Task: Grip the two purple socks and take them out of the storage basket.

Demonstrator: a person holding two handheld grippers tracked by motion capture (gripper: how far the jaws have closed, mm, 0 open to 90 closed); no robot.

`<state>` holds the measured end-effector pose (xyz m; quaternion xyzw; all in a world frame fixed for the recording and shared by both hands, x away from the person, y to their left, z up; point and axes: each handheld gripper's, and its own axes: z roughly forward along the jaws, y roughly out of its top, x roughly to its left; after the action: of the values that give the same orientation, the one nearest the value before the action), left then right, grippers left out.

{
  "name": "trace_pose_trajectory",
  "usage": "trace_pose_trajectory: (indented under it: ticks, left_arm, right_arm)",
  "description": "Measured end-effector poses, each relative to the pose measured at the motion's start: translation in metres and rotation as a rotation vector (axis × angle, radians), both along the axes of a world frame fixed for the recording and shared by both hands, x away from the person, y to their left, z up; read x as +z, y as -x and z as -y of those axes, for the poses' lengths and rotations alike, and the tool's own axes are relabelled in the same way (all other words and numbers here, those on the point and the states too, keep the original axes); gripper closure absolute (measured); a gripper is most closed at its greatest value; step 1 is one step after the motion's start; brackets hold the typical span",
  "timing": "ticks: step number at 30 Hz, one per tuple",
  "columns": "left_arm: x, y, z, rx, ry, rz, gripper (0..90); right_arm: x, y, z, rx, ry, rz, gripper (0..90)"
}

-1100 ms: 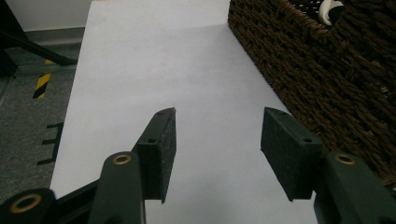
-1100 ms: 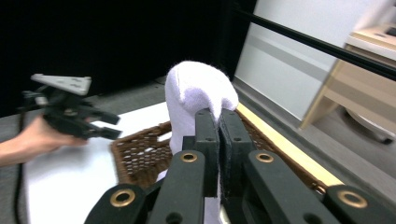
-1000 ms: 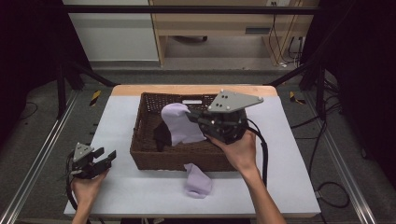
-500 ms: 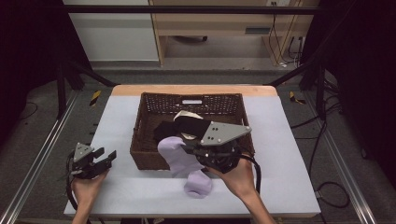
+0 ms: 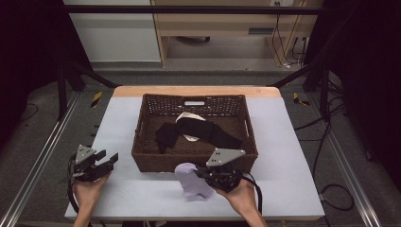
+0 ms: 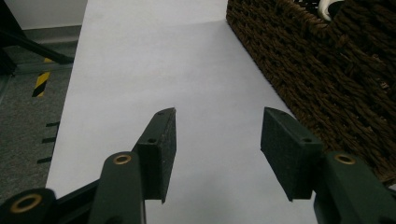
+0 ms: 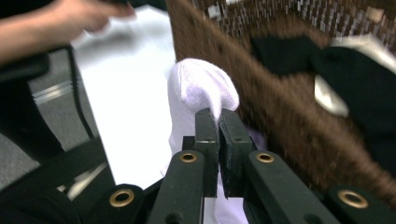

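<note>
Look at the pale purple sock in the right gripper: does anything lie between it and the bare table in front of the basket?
Nothing visible does. The right gripper pinches the sock beside the basket, and the sock already hangs down to the table.

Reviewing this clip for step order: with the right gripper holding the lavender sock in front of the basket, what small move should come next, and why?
Probably open the right gripper and let go. Its jaws are shut on the lavender sock, which hangs low over the white table in front of the wicker basket, seemingly onto another pale sock there. The left gripper stands open, apart.
</note>
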<state>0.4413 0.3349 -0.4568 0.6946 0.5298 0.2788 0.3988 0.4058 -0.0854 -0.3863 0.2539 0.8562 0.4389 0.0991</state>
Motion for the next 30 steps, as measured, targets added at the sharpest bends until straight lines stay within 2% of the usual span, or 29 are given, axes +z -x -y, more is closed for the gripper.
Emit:
trace_pose_trajectory:
  ticks: [2,3,4,9,13,18,19,20,22,23,24,26,30]
  left_arm:
    - [0.0,0.0,0.0,-0.001,-0.001,-0.001,44.9]
    - [0.0,0.0,0.0,-0.002,0.001,-0.002,44.9]
    - [0.0,0.0,0.0,-0.001,-0.001,-0.002,44.9]
    - [-0.001,0.0,0.0,-0.001,-0.001,-0.002,44.9]
    - [-0.001,0.0,0.001,-0.005,-0.003,-0.004,44.9]
    - [-0.001,0.0,0.001,-0.009,-0.003,-0.003,44.8]
    - [-0.001,0.0,0.001,-0.009,-0.002,-0.003,44.8]
    - [0.0,0.0,0.001,-0.011,0.001,-0.004,44.7]
    - [0.0,0.0,0.001,-0.012,0.001,-0.006,44.6]
    - [-0.001,-0.001,0.001,-0.011,0.0,-0.009,44.4]
    - [-0.001,-0.001,0.001,-0.012,-0.001,-0.012,44.4]
    - [-0.001,-0.001,0.001,-0.013,-0.003,-0.012,44.4]
    - [-0.002,-0.001,0.002,-0.016,-0.001,-0.016,44.3]
  right_arm:
    - [-0.011,-0.003,0.0,-0.013,0.014,-0.014,87.3]
    - [-0.022,-0.006,0.001,-0.032,0.035,-0.019,87.2]
    - [-0.022,-0.006,0.001,-0.032,0.035,-0.019,87.2]
    - [-0.046,-0.011,0.002,-0.058,0.056,-0.044,87.1]
    - [-0.058,-0.012,0.001,-0.066,0.078,-0.054,87.0]
    - [-0.062,-0.011,-0.001,-0.068,0.08,-0.048,83.0]
    - [-0.061,-0.011,-0.001,-0.067,0.074,-0.04,79.3]
    - [-0.056,-0.007,0.002,-0.08,0.051,-0.011,73.2]
    - [-0.054,-0.006,0.005,-0.082,0.041,-0.002,72.5]
    - [-0.05,-0.005,0.008,-0.088,0.019,0.01,69.4]
    - [-0.043,-0.002,0.018,-0.118,-0.022,0.036,67.6]
    - [-0.042,-0.001,0.02,-0.125,-0.031,0.04,66.5]
    - [-0.04,0.005,0.044,-0.193,-0.072,0.054,60.0]
